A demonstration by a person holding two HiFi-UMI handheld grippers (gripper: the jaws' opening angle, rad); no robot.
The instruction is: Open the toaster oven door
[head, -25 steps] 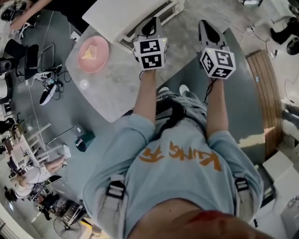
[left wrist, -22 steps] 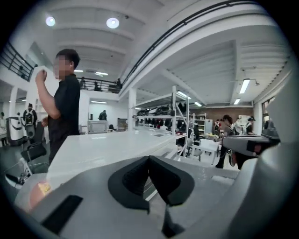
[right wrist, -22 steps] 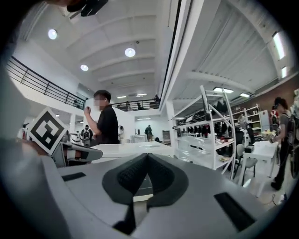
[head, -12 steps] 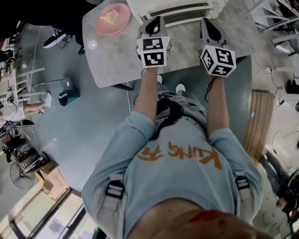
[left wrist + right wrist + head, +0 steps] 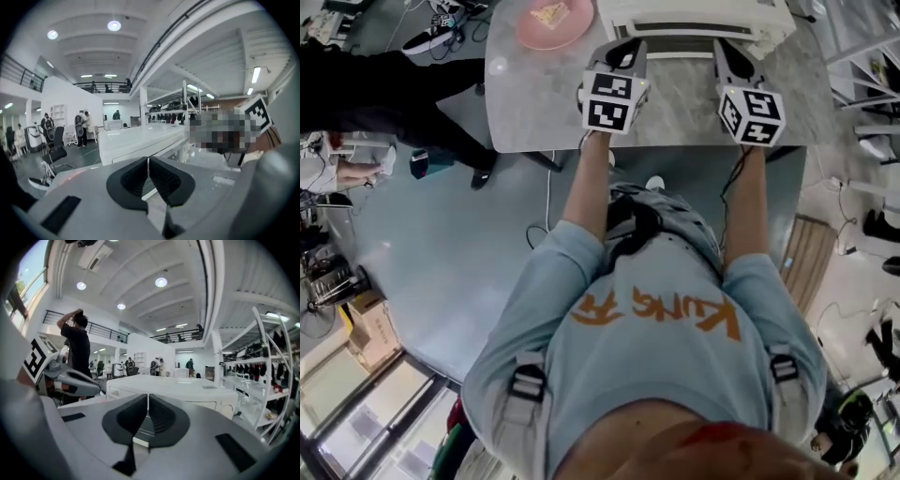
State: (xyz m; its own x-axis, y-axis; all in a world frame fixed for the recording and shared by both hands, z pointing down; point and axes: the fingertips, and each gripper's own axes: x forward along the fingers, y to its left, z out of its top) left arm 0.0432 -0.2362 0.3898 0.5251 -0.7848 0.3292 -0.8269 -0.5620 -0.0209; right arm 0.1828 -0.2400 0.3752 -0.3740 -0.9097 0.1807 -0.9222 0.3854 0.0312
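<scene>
Pink plate [image 5: 551, 21]: far left on the grey marbled table [image 5: 534, 103], with a pale piece of food on it. Left gripper [image 5: 624, 49]: held over the table and pointed toward its far edge; jaws pressed together, nothing between them. Toaster oven [image 5: 694, 17]: white, at the table's far edge, right of the plate, front facing the grippers; the door appears flush with the body; near both grippers, touched by neither. Right gripper [image 5: 729, 52]: beside the left gripper and level with it, aimed at the oven's right part; jaws closed on each other, empty. Grey floor [image 5: 441, 244]: around the table's near side.
</scene>
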